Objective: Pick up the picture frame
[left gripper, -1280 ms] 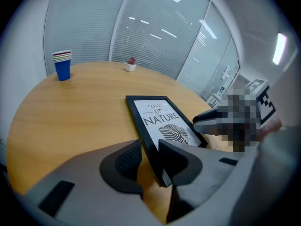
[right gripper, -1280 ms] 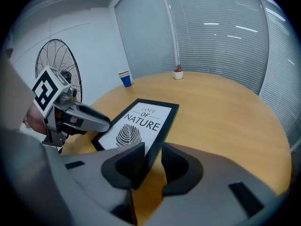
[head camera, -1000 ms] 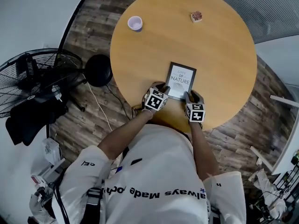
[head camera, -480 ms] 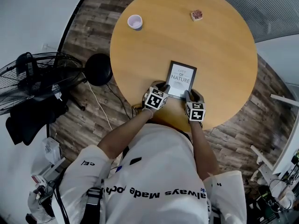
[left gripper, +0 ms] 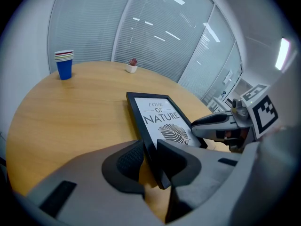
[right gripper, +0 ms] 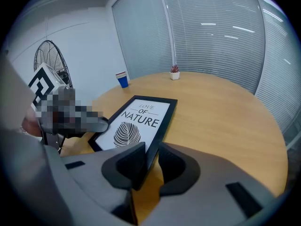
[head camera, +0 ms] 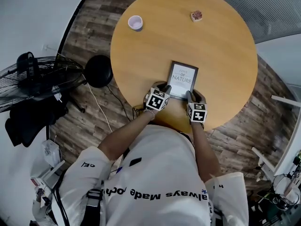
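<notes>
Slip risk on a thin-edge hold

Trouble, as I judge it, comes from how little of the picture frame [head camera: 182,80] I have; both holds sit at its near end, so the long far part hangs its weight beyond them and could swing down or slide out of the pads; if one side rises ahead of the other, the frame may twist and pop free; its far edge could also drag on the surface [head camera: 225,55].

My left fingers [left gripper: 126,161] are closed on the frame's near left corner, the black rail pinched between the two pads; my right fingers [right gripper: 175,166] are closed on the near right corner in the same way; the printed face runs away from both, toward the middle of the surface, and I cannot tell whether the near end is already clear of the wood.
</notes>
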`<state>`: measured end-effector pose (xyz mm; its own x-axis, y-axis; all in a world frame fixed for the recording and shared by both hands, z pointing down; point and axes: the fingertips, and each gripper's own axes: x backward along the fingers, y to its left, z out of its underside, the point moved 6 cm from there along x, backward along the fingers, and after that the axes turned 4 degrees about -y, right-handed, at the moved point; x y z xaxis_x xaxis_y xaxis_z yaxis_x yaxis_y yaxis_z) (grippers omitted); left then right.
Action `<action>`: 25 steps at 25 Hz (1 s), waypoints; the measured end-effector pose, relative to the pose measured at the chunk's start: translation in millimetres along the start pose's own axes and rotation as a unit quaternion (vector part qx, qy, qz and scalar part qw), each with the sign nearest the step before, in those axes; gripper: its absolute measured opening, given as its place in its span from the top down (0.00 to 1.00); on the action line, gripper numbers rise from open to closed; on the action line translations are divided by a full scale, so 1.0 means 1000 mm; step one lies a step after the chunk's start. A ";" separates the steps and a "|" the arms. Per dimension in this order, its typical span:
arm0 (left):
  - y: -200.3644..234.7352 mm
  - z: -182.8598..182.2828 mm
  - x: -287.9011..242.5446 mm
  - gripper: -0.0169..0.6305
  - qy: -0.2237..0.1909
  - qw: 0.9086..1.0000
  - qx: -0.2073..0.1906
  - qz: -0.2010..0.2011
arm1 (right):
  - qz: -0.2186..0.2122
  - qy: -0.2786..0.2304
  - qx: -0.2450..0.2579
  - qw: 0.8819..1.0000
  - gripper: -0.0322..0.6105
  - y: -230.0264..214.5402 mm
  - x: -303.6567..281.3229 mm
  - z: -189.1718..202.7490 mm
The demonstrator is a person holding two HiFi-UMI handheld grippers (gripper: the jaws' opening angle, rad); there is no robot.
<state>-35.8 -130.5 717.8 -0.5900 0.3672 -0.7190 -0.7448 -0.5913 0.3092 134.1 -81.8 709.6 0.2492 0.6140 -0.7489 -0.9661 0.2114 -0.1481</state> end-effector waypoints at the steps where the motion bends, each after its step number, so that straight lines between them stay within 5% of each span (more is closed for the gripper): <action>1: -0.001 -0.003 0.001 0.81 -0.003 1.000 0.000 0.000 | 0.001 -0.003 0.000 1.000 0.79 -0.001 0.001 -0.002; 25: -0.044 -0.056 0.051 0.82 -0.077 0.997 -0.014 -0.013 | 0.030 -0.095 -0.011 0.995 0.79 -0.007 0.066 -0.037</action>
<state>-16.0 -126.1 633.2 -0.6137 0.4875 -0.6210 -0.7525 -0.5991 0.2735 154.6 -70.5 637.1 0.1971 0.7582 -0.6216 -0.9804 0.1540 -0.1230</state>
